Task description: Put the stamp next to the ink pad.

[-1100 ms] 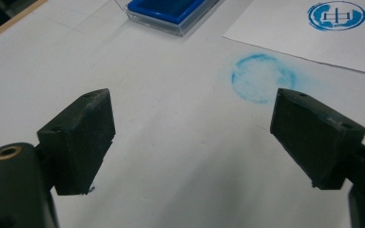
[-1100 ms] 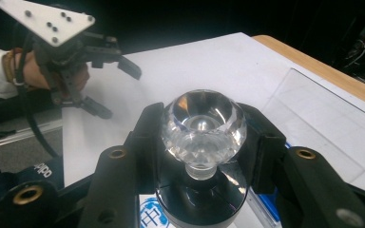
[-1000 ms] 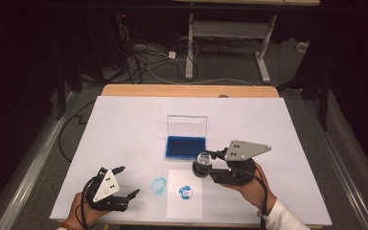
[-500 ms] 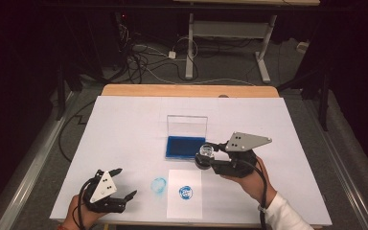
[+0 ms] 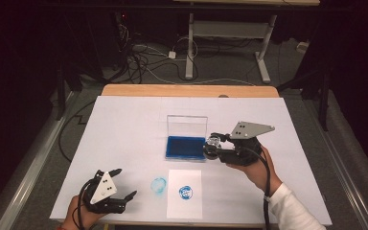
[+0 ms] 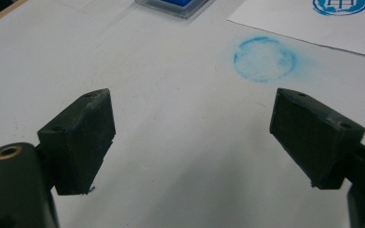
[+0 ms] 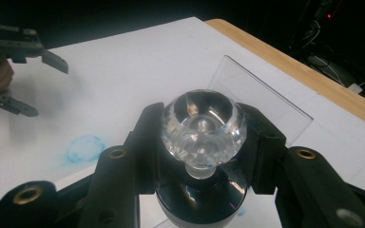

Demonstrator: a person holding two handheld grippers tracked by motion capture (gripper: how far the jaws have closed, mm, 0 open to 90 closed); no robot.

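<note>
Clear-knobbed stamp [image 7: 203, 126] pinched by right gripper [image 5: 214, 146] at ink pad's [image 5: 184, 147] right edge; rigid, slick, likely light, so grip below the knob. Left gripper [image 5: 120, 184] spread, empty, near-left.

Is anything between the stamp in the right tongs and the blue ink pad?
Nothing visible. The right tongs hold the stamp at the right edge of the open ink pad; its clear lid stands up behind, out of the path.

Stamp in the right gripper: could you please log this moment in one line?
right gripper: shut on stamp | beside ink pad | left gripper: open | paper: printed
</note>
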